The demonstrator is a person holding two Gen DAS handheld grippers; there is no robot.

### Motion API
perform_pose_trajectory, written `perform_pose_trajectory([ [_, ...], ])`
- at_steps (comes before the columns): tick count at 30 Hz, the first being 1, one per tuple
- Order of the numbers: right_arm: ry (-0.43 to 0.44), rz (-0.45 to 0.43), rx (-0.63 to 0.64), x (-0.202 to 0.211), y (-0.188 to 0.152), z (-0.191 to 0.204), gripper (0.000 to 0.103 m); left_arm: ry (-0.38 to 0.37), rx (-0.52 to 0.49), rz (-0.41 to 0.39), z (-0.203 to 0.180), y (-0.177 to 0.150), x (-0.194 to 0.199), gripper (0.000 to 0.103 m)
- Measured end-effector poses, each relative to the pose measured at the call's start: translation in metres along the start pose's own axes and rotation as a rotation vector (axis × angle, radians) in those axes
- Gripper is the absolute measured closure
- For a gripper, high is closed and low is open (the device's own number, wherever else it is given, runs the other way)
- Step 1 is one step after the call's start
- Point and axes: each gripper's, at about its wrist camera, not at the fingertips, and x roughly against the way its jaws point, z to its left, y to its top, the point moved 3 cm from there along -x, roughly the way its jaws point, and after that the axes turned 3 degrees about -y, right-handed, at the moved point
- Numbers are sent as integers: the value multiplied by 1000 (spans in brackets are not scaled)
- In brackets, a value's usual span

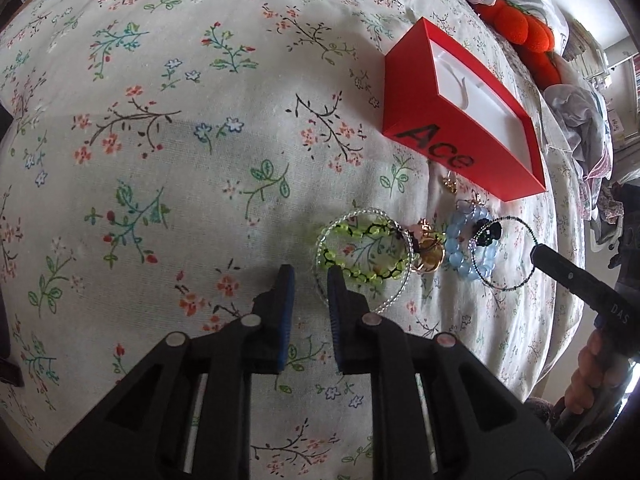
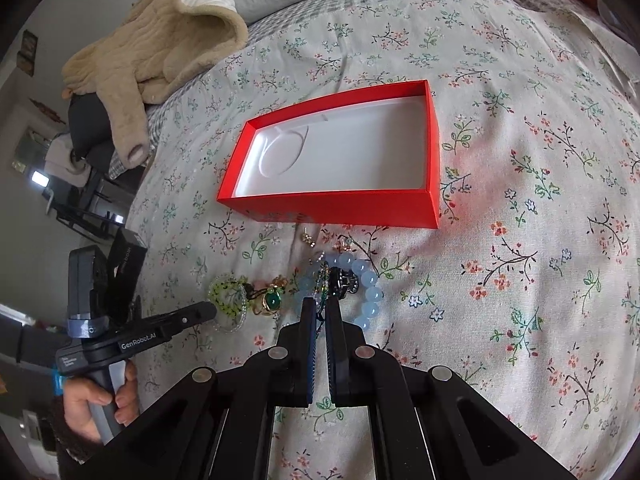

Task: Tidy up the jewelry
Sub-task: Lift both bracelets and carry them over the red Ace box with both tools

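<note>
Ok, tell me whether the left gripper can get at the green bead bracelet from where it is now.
Probably yes. The left gripper is open and just short of the green bead bracelet, nothing lying between. The clear bead bracelet overlaps it and the gold ring touches its far side, so they might get dragged along.

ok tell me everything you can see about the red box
The red box is an open rectangular cardboard-looking tray lying flat on the floral bedspread. Its white moulded liner has a round recess at one end and holds nothing. One outer side reads "Ace" in black. The jewelry lies just in front, and neither gripper touches it.
</note>
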Motion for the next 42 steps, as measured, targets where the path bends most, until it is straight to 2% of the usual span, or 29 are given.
perform_pose_trajectory([
  [2, -4, 3, 0, -1, 0, -1, 99, 32, -34, -11, -6, -1, 1, 98],
  [7, -6, -11, 10, 3, 1, 0, 99, 39, -93, -75, -21, -2, 17, 98],
  [18, 20, -110, 50, 30, 17, 13, 99, -67, -151, -292, -59, 18, 74, 99],
  [25, 37, -186, 31, 39, 37, 11, 99, -183, -147, -382, -79, 41, 82, 99],
  [36, 50, -284, -41, 37, 60, -9, 99, -325, -141, -414, -116, 64, 60, 99],
  [40, 35, -293, -52, 30, 65, -18, 99, -356, -131, -399, -120, 70, 44, 98],
  [42, 25, -290, -57, 26, 67, -22, 99, -347, -113, -387, -117, 72, 36, 99],
])
